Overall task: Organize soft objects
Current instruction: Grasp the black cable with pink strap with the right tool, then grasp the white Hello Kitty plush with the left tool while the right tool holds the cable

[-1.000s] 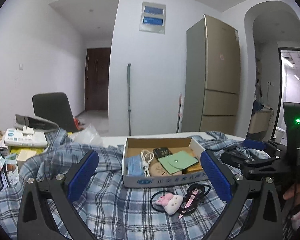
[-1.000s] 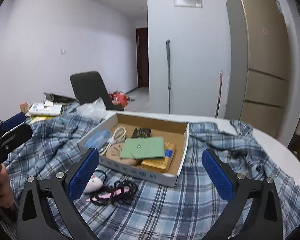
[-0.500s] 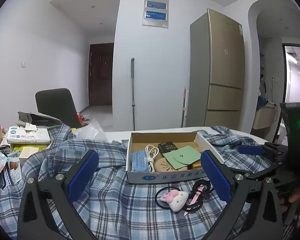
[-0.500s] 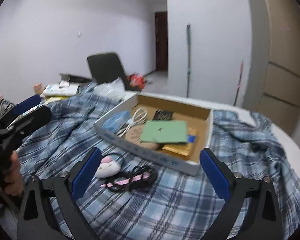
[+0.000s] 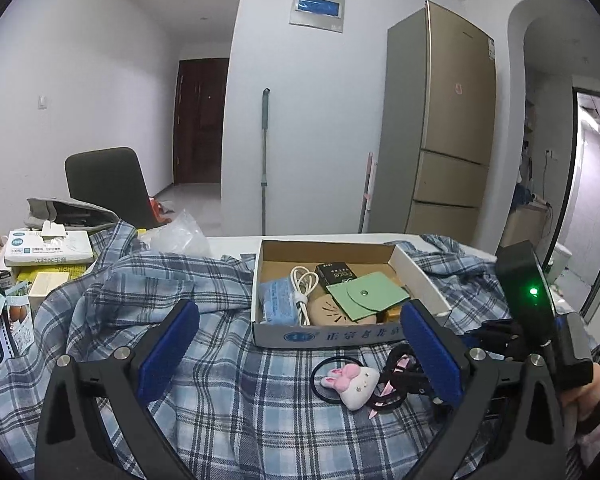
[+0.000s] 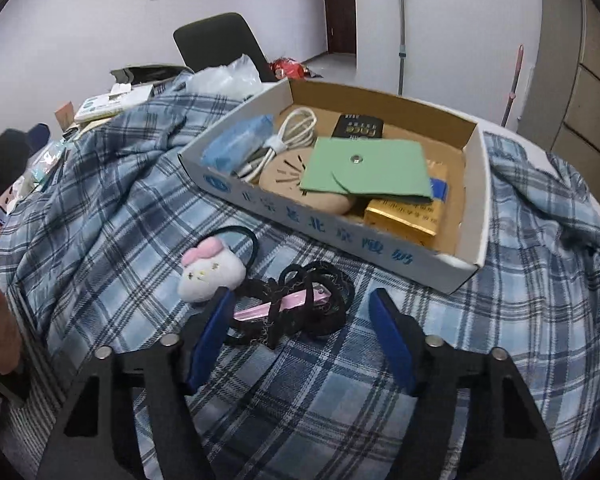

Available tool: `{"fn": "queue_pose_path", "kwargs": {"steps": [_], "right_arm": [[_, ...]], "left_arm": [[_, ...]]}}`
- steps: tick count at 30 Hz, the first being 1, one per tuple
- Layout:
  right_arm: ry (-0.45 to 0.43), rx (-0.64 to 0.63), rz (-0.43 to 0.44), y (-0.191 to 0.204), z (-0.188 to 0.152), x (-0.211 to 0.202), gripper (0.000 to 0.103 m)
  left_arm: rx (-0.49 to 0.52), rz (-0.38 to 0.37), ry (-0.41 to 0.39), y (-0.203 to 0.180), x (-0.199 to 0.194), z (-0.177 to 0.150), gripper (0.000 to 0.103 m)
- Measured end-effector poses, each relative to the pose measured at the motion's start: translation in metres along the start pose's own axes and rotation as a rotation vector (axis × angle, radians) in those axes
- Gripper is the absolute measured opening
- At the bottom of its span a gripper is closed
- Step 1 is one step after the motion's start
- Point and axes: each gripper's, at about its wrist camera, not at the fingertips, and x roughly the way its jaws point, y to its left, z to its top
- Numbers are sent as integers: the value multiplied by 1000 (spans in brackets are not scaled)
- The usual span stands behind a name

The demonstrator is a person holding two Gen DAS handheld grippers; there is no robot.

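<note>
The right hand-held gripper (image 6: 300,320) is closing, its jaws either side of the black hair ties (image 6: 312,300) but not yet pressing. The plush bunny tie (image 6: 212,272) sits at ten o'clock, the cardboard box (image 6: 476,200) at one. Step: grasping; next, lift clear. The left hand-held gripper (image 5: 296,348) hangs apart, empty.

A home: fridge (image 5: 440,120), mop (image 5: 265,152) by wall, chair (image 5: 108,184), cluttered table w/ tissues (image 5: 48,246).
</note>
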Motion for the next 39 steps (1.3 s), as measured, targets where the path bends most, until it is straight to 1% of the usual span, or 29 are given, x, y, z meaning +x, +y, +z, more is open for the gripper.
{"fn": "queue_pose_path", "kwargs": {"steps": [2, 4, 7, 9, 10, 12, 15, 18, 23, 32, 35, 39], "right_arm": [[12, 12, 3, -1, -2, 7, 56], [17, 20, -2, -2, -3, 11, 54], [36, 15, -1, -2, -4, 17, 43], [28, 15, 8, -2, -3, 17, 34], [27, 14, 17, -2, -3, 16, 32], [17, 15, 10, -2, -3, 15, 26], [-9, 28, 13, -4, -3, 9, 19], [-53, 47, 22, -9, -2, 0, 14], [-139, 59, 18, -12, -2, -18, 9], [-297, 91, -27, -24, -1, -52, 9], [-336, 117, -22, -29, -1, -60, 9], [-375, 127, -98, -33, -3, -68, 9]], "left_arm": [[4, 1, 6, -1, 2, -1, 102], [2, -1, 7, -1, 2, -1, 102], [-3, -3, 11, 0, 3, -2, 102], [-3, -3, 12, 1, 4, -2, 102], [-2, -3, 13, 1, 4, -2, 102], [2, -3, 17, 0, 5, -2, 102], [8, -7, 14, -1, 4, -3, 102], [13, -10, 15, -1, 5, -3, 102], [18, -11, 28, -3, 8, -4, 102], [63, -26, 45, -12, 12, -6, 102], [84, -36, 64, -17, 16, -7, 102], [104, -50, 92, -21, 22, -10, 102]]}}
